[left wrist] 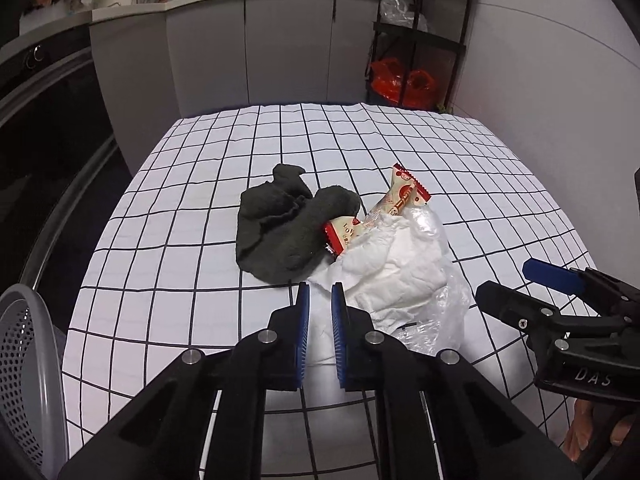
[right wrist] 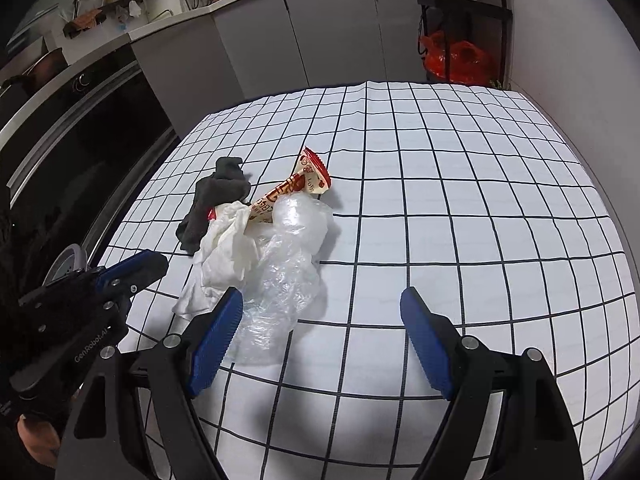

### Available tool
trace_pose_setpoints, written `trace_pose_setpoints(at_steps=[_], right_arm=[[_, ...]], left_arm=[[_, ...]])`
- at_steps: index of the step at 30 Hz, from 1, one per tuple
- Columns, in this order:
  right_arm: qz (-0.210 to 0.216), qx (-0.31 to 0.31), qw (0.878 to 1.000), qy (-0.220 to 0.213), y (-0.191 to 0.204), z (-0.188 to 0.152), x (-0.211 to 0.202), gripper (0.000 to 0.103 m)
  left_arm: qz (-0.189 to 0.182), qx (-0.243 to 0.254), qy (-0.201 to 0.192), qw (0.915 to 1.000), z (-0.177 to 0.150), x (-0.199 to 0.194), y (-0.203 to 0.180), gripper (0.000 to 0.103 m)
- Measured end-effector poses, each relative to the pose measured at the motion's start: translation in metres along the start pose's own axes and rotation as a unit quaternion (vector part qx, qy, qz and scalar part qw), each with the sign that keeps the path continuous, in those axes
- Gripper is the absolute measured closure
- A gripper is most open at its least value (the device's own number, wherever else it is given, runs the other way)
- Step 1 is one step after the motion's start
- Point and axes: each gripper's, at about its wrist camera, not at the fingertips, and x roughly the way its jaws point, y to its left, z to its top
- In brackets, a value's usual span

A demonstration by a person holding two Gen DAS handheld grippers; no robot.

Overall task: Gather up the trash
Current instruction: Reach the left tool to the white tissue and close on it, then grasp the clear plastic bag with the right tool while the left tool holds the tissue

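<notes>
- Kitchen setting: grey cabinets (left wrist: 248, 48) at the back, checked tablecloth (left wrist: 168, 240) over the table, white with thin black grid lines, a bit wrinkled at the far edge.
- Far left, off the table edge: grey perforated basket (left wrist: 24, 360), hard plastic, rounded rim. Probably where the trash goes, can't say for sure.
- Next over: dark cloth (left wrist: 280, 224), soft, fuzzy, bunched into folds. Might not be trash at all, and could easily get dragged along since it touches the wrapper.
- Red-and-cream snack wrapper (left wrist: 400, 200), glossy, crinkled, zigzag-cut ends, wedged between cloth and tissue. Slippery, could pop out of a pinch.
- White tissue (left wrist: 392, 272), crumpled, quilted, floppy, near middle of table. Could tear or come away only partly.
- Clear plastic bag (left wrist: 440, 312), thin, shiny, under and beside the tissue. Hard to see, easy to miss or half-grab.
- Left gripper (left wrist: 319, 288): blue ribbed pads nearly together with a narrow gap, nothing clamped, tips at the tissue's near edge.
- Right gripper (right wrist: 322, 300): pads wide apart, empty, left pad just over the bag. Could snag the tablecloth if closed too low.
</notes>
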Motion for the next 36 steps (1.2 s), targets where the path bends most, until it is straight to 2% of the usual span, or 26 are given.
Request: trace_pose_setpoints(at_steps=[6, 8, 10, 12, 18, 20, 22, 24, 29, 30, 31, 32, 34, 35, 36], right_arm=[[-0.005, 0.013, 1.0, -0.014, -0.008, 0.003, -0.009, 0.026], [-0.006, 0.021, 1.0, -0.018, -0.014, 0.005, -0.012, 0.026], [-0.006, 0.027, 0.999, -0.019, -0.018, 0.005, -0.013, 0.026], [-0.005, 0.03, 0.999, -0.018, -0.021, 0.006, -0.014, 0.026], [-0.006, 0.031, 0.999, -0.022, -0.024, 0.006, -0.017, 0.026], [-0.006, 0.033, 0.999, -0.022, -0.025, 0.006, -0.017, 0.026], [-0.007, 0.034, 0.999, -0.021, -0.026, 0.006, -0.017, 0.026], [-0.008, 0.034, 0.999, -0.02, -0.025, 0.006, -0.016, 0.026], [-0.01, 0.028, 0.999, -0.013, -0.022, 0.005, -0.011, 0.026], [-0.01, 0.027, 1.0, -0.012, -0.021, 0.005, -0.01, 0.026], [-0.01, 0.026, 1.0, -0.012, -0.021, 0.004, -0.01, 0.026], [-0.011, 0.026, 1.0, -0.012, -0.02, 0.004, -0.01, 0.026], [-0.011, 0.025, 1.0, -0.012, -0.02, 0.004, -0.01, 0.026], [-0.011, 0.026, 1.0, -0.012, -0.02, 0.003, -0.009, 0.026], [-0.01, 0.026, 1.0, -0.011, -0.019, 0.003, -0.009, 0.026]], left_arm=[[-0.016, 0.009, 0.001, 0.9998, -0.003, 0.002, -0.004, 0.091], [-0.022, 0.015, -0.002, 0.9997, -0.003, 0.002, -0.008, 0.085], [-0.022, 0.018, -0.004, 0.9996, -0.003, 0.003, -0.012, 0.063], [-0.021, 0.019, -0.008, 0.9996, -0.004, 0.003, -0.013, 0.049], [-0.036, 0.023, -0.011, 0.999, -0.001, 0.011, -0.022, 0.045], [-0.043, 0.025, -0.015, 0.9986, -0.001, 0.011, -0.025, 0.041], [-0.047, 0.03, -0.025, 0.9981, -0.001, 0.01, -0.028, 0.03], [-0.047, 0.033, -0.035, 0.9977, 0.001, 0.009, -0.03, 0.026], [-0.032, 0.037, -0.028, 0.9984, 0.002, 0.021, -0.031, 0.027], [-0.03, 0.037, -0.025, 0.9985, 0.002, 0.023, -0.031, 0.033], [-0.03, 0.037, -0.02, 0.9987, 0.002, 0.026, -0.03, 0.044], [-0.033, 0.036, -0.015, 0.9987, 0.002, 0.027, -0.03, 0.049], [-0.048, 0.027, -0.006, 0.9984, 0.003, 0.029, -0.027, 0.071], [-0.054, 0.024, -0.002, 0.9983, 0.002, 0.03, -0.025, 0.077], [-0.057, 0.021, 0.001, 0.9982, 0.002, 0.03, -0.024, 0.088]])
